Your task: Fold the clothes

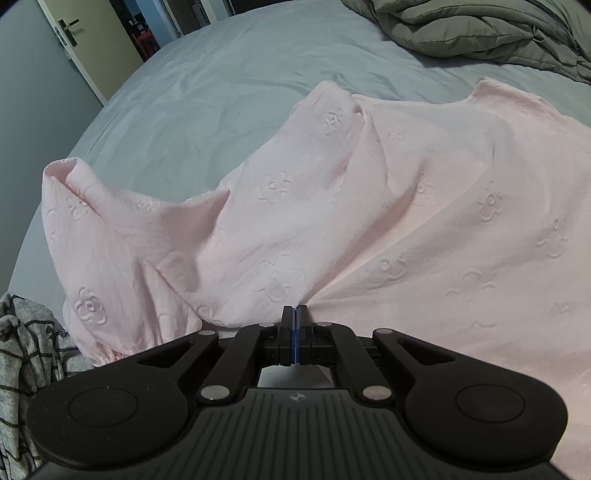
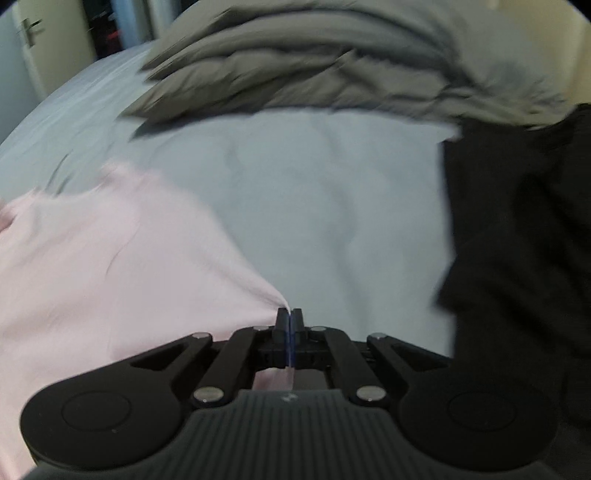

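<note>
1. Two black two-finger grippers each pinch the pale pink garment of soft fabric embossed with flowers (image 1: 369, 206), which lies spread on the light blue-grey bed sheet (image 1: 207, 92).
2. Left gripper (image 1: 294, 308): jaws closed on a fold of the near hem, from which creases fan out across the garment. This suggests the cloth is drawn taut so that it will lift evenly.
3. Right gripper (image 2: 289, 312): jaws closed on a drawn-out corner of the garment at its right edge. The view is blurred, so how much cloth sits between the pads cannot be told.
4. Holding two points of the near edge probably prepares a fold away from the person.
5. Beyond the garment lies a rumpled olive-grey quilt (image 1: 480, 29); left of it, a grey striped cloth (image 1: 26, 354); right of it, a dark garment (image 2: 524, 240).
</note>
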### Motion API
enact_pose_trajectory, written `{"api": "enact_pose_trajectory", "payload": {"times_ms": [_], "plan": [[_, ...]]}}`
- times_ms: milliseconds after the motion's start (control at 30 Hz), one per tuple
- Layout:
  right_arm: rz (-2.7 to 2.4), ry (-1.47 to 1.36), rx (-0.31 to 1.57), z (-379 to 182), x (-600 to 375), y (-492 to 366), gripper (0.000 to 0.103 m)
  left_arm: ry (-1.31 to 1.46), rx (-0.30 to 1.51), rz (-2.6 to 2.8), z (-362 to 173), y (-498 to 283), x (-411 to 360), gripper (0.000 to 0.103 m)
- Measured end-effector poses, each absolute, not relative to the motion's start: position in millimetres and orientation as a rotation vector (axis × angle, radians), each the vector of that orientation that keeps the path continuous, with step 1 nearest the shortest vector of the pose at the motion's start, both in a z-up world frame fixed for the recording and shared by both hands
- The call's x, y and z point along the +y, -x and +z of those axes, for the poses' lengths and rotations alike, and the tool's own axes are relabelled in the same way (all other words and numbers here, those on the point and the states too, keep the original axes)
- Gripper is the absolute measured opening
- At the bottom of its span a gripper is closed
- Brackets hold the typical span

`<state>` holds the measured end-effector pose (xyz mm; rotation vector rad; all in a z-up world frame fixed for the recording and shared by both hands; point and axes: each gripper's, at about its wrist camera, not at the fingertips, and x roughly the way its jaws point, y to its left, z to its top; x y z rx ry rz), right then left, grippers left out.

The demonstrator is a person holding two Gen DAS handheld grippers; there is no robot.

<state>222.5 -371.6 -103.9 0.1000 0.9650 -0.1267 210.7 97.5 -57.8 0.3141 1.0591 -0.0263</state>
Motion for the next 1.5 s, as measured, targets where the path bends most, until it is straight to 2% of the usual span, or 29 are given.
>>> {"api": "enact_pose_trajectory", "payload": {"times_ms": [200,367,433,467,500,667,700,1233,1267,1300,1367,1500], "plan": [[-0.139,-0.090,0.909,-97,-389,-236,0.001,-0.318,1.066,-0.040,-62,-213,94,0.000],[-0.101,-0.128,0.925,-95,-389,-235,0.011,-0.267,1.065,-0.061,-60,-216,98,0.000],[-0.085,-0.152,0.929,-92,-391,-226,0.034,-0.243,1.052,-0.075,-56,-215,99,0.000],[-0.076,-0.164,0.931,-91,-392,-221,0.055,-0.237,1.044,-0.083,-53,-214,99,0.000],[-0.068,-0.176,0.933,-89,-393,-216,0.055,-0.232,1.035,-0.091,-51,-213,99,0.001],[-0.022,-0.233,0.987,-88,-401,-178,0.055,-0.249,0.981,-0.124,-37,-201,87,0.038],[-0.014,-0.252,1.003,-89,-403,-169,0.054,-0.255,0.968,-0.132,-34,-197,84,0.040],[0.103,-0.337,1.234,-122,-399,-75,0.053,-0.265,0.938,-0.350,-10,-142,22,0.041],[0.112,-0.345,1.261,-127,-395,-71,0.049,-0.265,0.938,-0.357,-10,-139,20,0.041],[0.120,-0.352,1.287,-132,-391,-68,0.031,-0.265,0.939,-0.363,-10,-137,17,0.041],[0.139,-0.337,1.300,-131,-386,-64,0.011,-0.265,0.940,-0.373,-10,-133,13,0.041],[0.126,-0.263,1.251,-105,-389,-65,0.005,-0.264,0.939,-0.381,-9,-131,10,0.041]]}}
